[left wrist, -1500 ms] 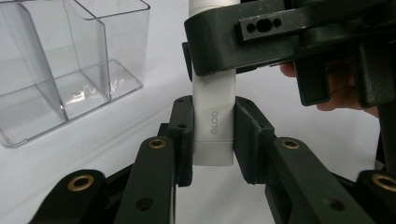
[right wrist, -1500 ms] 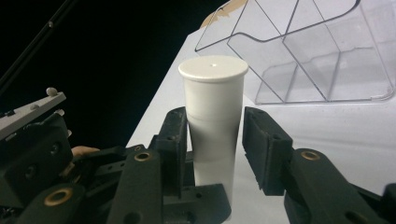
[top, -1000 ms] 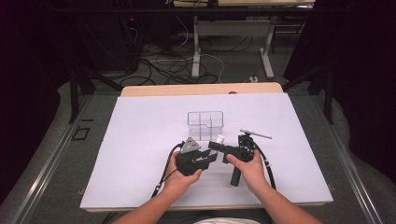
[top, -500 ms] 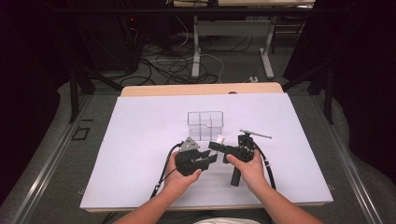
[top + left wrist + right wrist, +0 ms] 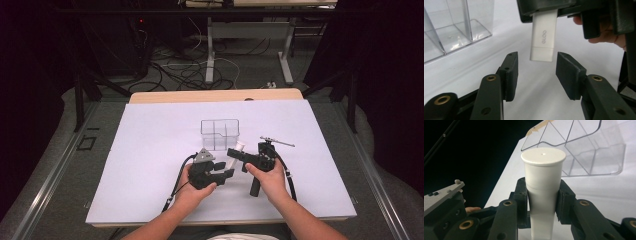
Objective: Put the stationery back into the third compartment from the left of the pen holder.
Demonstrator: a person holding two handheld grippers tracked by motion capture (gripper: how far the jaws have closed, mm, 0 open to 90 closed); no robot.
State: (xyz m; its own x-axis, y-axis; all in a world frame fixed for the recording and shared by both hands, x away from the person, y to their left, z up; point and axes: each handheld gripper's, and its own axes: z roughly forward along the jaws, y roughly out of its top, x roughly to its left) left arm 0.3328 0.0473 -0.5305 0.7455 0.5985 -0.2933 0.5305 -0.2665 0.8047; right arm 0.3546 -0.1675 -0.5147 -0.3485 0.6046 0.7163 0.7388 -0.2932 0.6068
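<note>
A white glue stick marked GLOO is clamped in my right gripper, cap end away from the hand. In the high view the stick pokes out of that gripper just in front of the clear box. My left gripper is open, and the stick's free end hangs just beyond its two pads without touching them. From above, the left gripper sits slightly nearer the person than the right one. A clear divided box stands empty at the middle of the sheet.
White sheet covers the tabletop, with a wooden edge at the far side. A thin grey rod shows just behind the right hand. The clear box is close on the left in the left gripper view.
</note>
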